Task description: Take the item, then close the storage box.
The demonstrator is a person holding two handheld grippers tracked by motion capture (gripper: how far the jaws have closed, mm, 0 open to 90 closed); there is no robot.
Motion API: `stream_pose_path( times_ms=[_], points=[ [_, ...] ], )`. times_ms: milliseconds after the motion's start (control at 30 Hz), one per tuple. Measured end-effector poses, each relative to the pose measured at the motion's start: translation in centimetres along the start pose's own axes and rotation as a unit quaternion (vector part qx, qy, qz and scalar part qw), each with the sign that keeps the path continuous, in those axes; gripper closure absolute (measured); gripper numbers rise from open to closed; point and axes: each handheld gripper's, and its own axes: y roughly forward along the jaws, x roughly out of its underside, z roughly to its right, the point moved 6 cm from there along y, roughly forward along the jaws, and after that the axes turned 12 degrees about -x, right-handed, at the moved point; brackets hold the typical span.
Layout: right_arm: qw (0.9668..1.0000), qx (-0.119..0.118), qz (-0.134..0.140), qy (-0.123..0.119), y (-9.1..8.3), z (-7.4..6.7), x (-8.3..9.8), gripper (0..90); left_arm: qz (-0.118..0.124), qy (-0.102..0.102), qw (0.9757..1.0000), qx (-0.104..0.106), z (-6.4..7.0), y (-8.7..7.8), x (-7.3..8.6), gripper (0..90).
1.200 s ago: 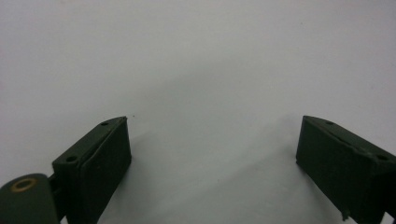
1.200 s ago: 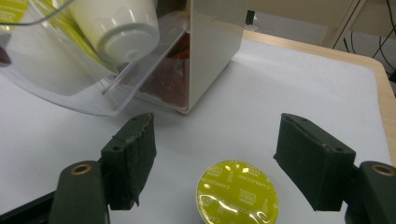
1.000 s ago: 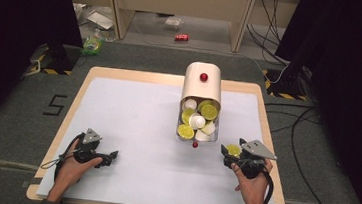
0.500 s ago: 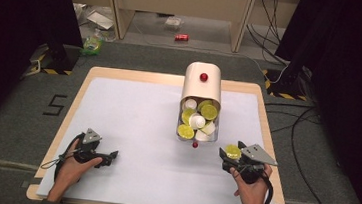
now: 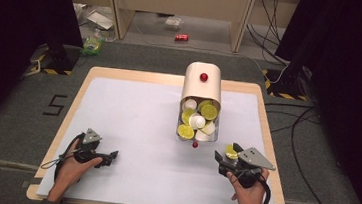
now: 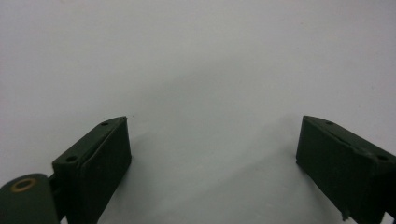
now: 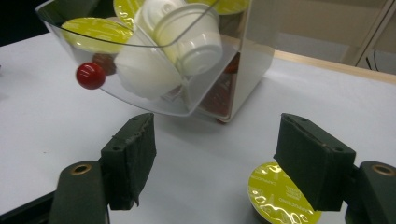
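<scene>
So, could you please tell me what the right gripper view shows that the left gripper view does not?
Right gripper view: the clear drawer of the capsule dispenser, pulled open, with white capsules and yellow-lidded ones, its red knob, and a yellow-lidded capsule on the table beside the open right gripper. Left gripper view: the open left gripper. Both: black jaws standing apart over the white tabletop.

We hold our left gripper (image 5: 97, 153) and right gripper (image 5: 230, 162) low near us, fingers (image 6: 100, 161) spread wide, seemingly empty.
</scene>
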Motion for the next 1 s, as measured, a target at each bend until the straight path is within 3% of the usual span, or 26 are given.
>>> stream_pose_path(
  times_ms=[667, 1000],
  points=[
    [0.9997, -0.020, -0.002, -0.013, 0.7, -1.8, -0.5, 28.8, 0.000, 0.000, 1.0000, 0.000, 0.0, 0.0, 0.0, 9.3],
    [0.9997, -0.017, -0.003, -0.015, 0.8, -1.7, -0.5, 28.8, 0.000, 0.000, 1.0000, 0.000, 0.0, 0.0, 0.0, 9.3]
  ],
)
